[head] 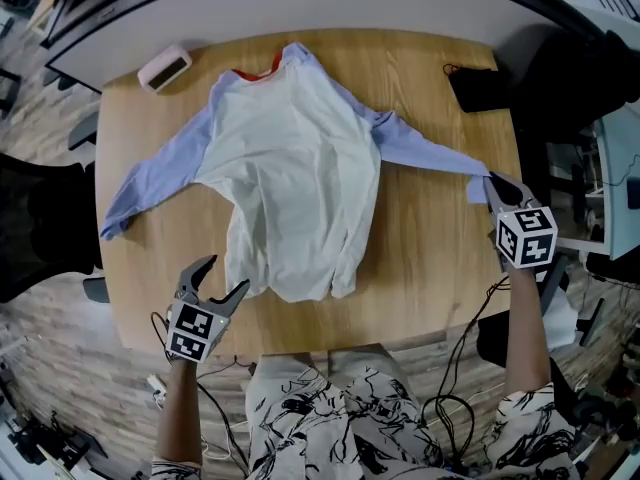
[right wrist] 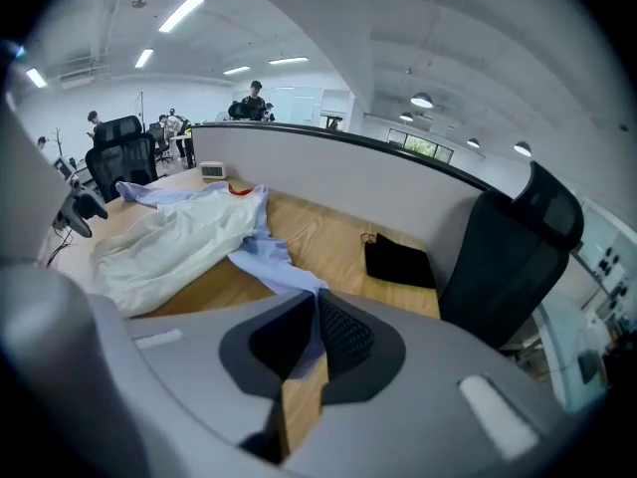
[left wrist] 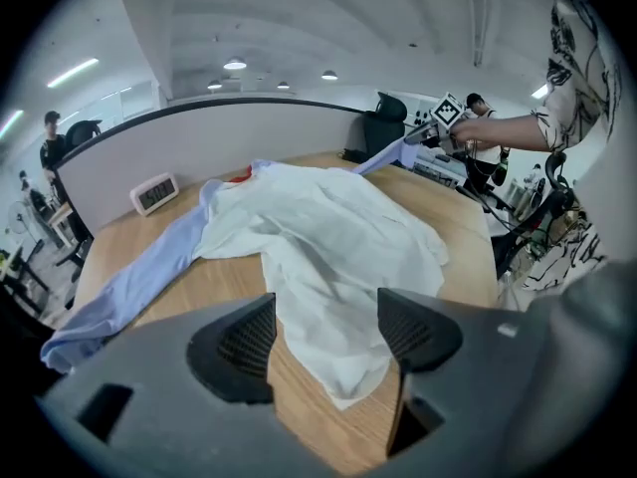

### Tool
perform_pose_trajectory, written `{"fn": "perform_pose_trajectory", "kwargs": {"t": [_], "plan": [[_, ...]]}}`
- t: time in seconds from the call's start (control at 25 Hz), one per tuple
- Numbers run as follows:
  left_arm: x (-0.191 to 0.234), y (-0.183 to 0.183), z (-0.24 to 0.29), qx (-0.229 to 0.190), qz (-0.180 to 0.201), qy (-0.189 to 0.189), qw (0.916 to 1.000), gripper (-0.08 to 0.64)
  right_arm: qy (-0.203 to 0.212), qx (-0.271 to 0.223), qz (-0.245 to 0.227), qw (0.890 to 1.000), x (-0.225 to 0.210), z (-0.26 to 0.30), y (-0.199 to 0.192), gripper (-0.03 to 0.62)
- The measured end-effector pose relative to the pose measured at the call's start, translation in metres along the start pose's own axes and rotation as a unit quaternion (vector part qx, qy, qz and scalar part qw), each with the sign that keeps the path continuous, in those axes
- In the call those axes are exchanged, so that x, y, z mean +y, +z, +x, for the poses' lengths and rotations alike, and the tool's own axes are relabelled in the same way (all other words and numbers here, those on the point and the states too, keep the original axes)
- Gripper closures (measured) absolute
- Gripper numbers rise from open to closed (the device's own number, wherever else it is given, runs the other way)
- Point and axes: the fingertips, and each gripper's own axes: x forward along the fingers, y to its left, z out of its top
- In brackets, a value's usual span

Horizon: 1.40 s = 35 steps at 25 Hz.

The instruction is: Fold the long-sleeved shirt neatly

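The right claw (head: pixel 497 190) clenches the end of the blue sleeve (head: pixel 430 153). The left claw (head: pixel 213 290) gapes empty, with the shirt (head: pixel 300 158) spread on the worktop (head: pixel 420 258) just ahead. This is likely the sleeve-folding step: next, carry that sleeve across the body.

A wooden bench (head: pixel 430 238) is carrying a small white digital clock (head: pixel 164 68), lying near its far left corner, and a flat black pouch (head: pixel 478 88), sitting near its far right corner. A grey partition (head: pixel 300 3) is running along the bench's far edge, and a person (right wrist: pixel 256 101) is standing beyond it. A black office chair (right wrist: pixel 508 257) is standing past the right end. Black cables (head: pixel 466 333) are hanging by the near edge over a wood-patterned floor (head: pixel 60 358).
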Motion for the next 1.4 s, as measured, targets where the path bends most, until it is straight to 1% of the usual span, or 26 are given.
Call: {"fn": "perform_pose_trajectory", "kwargs": {"t": [0.16, 0.32, 0.4, 0.48, 0.68, 0.72, 0.8, 0.92, 1.0, 1.04, 1.12, 1.2, 1.32, 1.4], "plan": [[-0.01, 0.004, 0.0, 0.001, -0.01, 0.011, 0.9999, 0.232, -0.033, -0.021, -0.046, 0.998, -0.054, -0.016, 0.032, 0.568], [-0.015, 0.007, 0.001, 0.004, -0.014, 0.017, 0.9998, 0.232, -0.072, -0.041, -0.04, 0.996, -0.11, -0.031, 0.057, 0.568], [-0.016, 0.005, 0.001, 0.006, -0.017, 0.019, 0.9996, 0.232, -0.088, -0.035, -0.039, 0.995, -0.129, -0.032, 0.055, 0.568], [-0.018, 0.002, 0.001, 0.012, -0.02, 0.019, 0.9995, 0.232, -0.089, -0.025, -0.031, 0.995, -0.137, -0.028, 0.045, 0.568], [-0.02, -0.003, 0.002, 0.022, -0.021, 0.023, 0.9993, 0.23, -0.059, 0.0, -0.017, 0.998, -0.116, -0.004, 0.007, 0.561], [-0.02, -0.004, 0.001, 0.023, -0.021, 0.024, 0.9992, 0.23, -0.053, 0.005, -0.009, 0.999, -0.112, 0.0, -0.002, 0.54], [-0.022, -0.008, 0.002, 0.029, -0.02, 0.026, 0.999, 0.229, -0.05, 0.017, 0.005, 0.999, -0.11, 0.004, -0.02, 0.456], [-0.024, -0.012, -0.001, 0.038, -0.018, 0.03, 0.9987, 0.227, -0.071, 0.029, 0.034, 0.996, -0.124, -0.004, -0.044, 0.389], [-0.026, -0.013, -0.005, 0.04, -0.015, 0.032, 0.9985, 0.225, -0.087, 0.028, 0.059, 0.994, -0.134, -0.018, -0.058, 0.343], [-0.027, -0.014, -0.007, 0.041, -0.015, 0.033, 0.9985, 0.225, -0.091, 0.026, 0.066, 0.993, -0.135, -0.025, -0.063, 0.339], [-0.03, -0.015, -0.011, 0.041, -0.015, 0.033, 0.9985, 0.225, -0.088, 0.021, 0.061, 0.994, -0.125, -0.037, -0.069, 0.334], [-0.033, -0.017, -0.013, 0.042, -0.012, 0.029, 0.9986, 0.224, -0.072, 0.02, 0.056, 0.996, -0.112, -0.044, -0.075, 0.334], [-0.037, -0.022, -0.013, 0.043, -0.001, 0.018, 0.9989, 0.224, -0.049, 0.021, 0.081, 0.995, -0.102, -0.053, -0.086, 0.333], [-0.037, -0.03, -0.011, 0.046, 0.007, 0.008, 0.9989, 0.224, -0.023, 0.011, 0.091, 0.996, -0.071, -0.057, -0.083, 0.333]]}}
